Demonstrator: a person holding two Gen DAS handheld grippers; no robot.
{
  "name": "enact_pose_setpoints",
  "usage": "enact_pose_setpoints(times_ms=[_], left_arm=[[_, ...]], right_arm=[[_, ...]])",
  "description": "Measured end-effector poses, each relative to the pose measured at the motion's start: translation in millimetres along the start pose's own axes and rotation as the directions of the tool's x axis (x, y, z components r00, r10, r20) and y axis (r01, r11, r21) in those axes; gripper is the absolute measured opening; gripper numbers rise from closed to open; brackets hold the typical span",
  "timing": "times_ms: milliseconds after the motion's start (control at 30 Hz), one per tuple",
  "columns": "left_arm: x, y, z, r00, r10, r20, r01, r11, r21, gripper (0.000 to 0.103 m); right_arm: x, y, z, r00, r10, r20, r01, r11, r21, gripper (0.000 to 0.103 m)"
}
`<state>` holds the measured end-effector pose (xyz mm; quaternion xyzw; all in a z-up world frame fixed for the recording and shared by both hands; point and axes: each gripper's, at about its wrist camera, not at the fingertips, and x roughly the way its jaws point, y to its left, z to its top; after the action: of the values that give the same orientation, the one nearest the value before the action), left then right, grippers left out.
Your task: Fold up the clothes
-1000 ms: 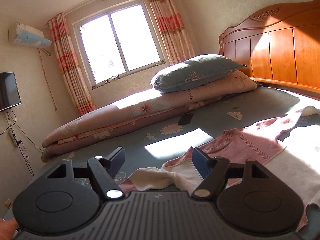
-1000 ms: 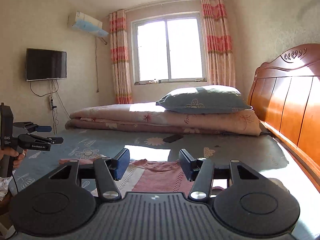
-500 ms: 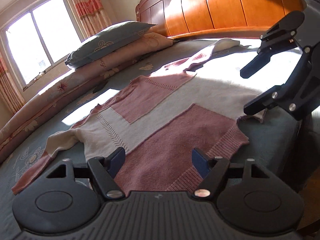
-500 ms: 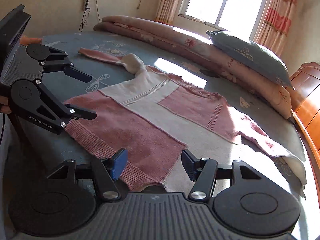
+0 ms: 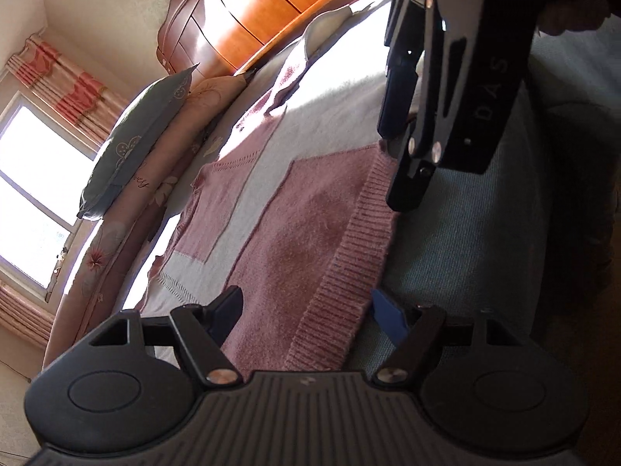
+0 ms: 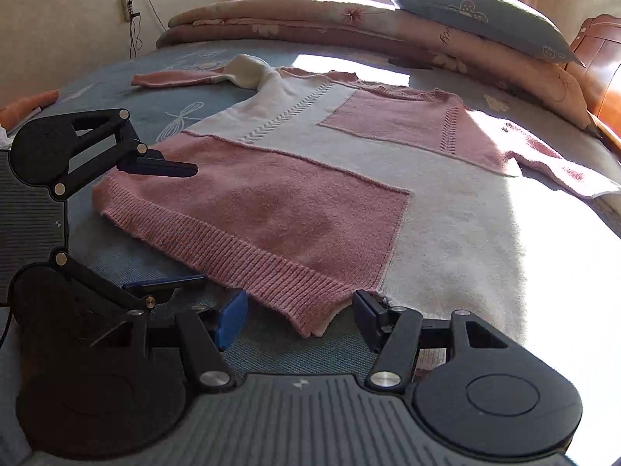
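Item: knitted sweater (image 6: 330, 202), pink and cream blocks, spread flat and face-up on the blue-grey bedsheet (image 6: 271, 345), ribbed hem (image 6: 217, 240) toward the near edge, sleeves out to either side.

Handling (judged): soft, limp, fairly thick knit; light, not slippery, no stiffness to hold a crease. Best taken at the two hem corners, pinching both layers of ribbing.

Left gripper (image 5: 306, 310): jaws apart, straddling the hem at its corner, nothing clamped.

Right gripper (image 6: 299, 316): jaws apart, the other pink hem corner lying between them, not pinched.

Change from a second ago: both cameras then faced the window (image 5: 35, 194) and pillow (image 6: 477, 11); both grippers have since dropped low to the hem, the left one rolled sideways.
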<state>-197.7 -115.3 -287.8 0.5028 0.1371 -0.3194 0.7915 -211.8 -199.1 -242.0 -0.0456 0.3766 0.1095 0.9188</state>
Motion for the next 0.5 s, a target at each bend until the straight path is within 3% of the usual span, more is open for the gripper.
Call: enact_pose_setpoints(times_ms=[100, 267, 500], left_arm=[[5, -1, 2, 1.0, 0.0, -0.004, 0.0, 0.997, 0.077, 0.078], [9, -2, 1, 0.996, 0.09, 0.023, -0.093, 0.978, 0.188, 0.08], [10, 14, 3, 0.992, 0.121, 0.027, -0.123, 0.983, 0.133, 0.08]], right_arm=[[3, 1, 3, 1.0, 0.016, 0.003, -0.016, 1.0, 0.005, 0.065], [3, 3, 6, 1.0, 0.015, 0.011, -0.015, 1.0, -0.014, 0.065], [3, 30, 4, 0.998, -0.003, 0.067, 0.021, 0.963, -0.268, 0.065]])
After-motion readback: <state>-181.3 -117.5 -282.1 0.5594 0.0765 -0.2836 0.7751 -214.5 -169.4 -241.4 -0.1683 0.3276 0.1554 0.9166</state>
